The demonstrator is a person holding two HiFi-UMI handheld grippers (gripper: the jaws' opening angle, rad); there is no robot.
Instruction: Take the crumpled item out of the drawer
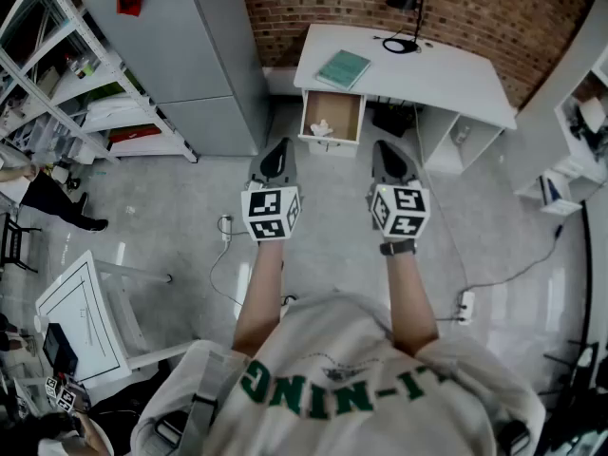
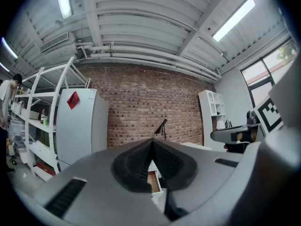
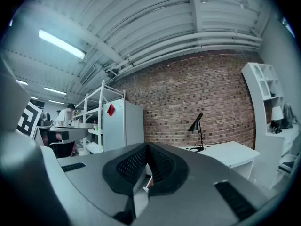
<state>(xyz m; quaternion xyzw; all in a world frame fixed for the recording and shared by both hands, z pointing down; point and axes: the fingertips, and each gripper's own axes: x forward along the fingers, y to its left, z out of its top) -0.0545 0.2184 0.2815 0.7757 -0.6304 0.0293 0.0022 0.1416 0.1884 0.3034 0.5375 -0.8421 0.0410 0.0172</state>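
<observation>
In the head view a white desk point(image 1: 446, 69) stands against the brick wall with its wooden drawer point(image 1: 332, 115) pulled open. A pale crumpled item point(image 1: 322, 127) lies inside the drawer near its front. My left gripper point(image 1: 275, 160) and right gripper point(image 1: 392, 162) are held side by side in front of the desk, some way short of the drawer, each with its jaws shut and nothing between them. In the left gripper view a slice of the drawer point(image 2: 154, 181) shows past the shut jaws. The right gripper view shows the desk point(image 3: 225, 153) beyond its shut jaws.
A green book point(image 1: 343, 68) and a black lamp point(image 1: 410, 8) are on the desk. A grey cabinet point(image 1: 180, 46) stands left of it, with white shelving point(image 1: 57, 93) further left. Cables point(image 1: 228, 245) trail on the floor, a white shelf unit point(image 1: 579, 131) is at right.
</observation>
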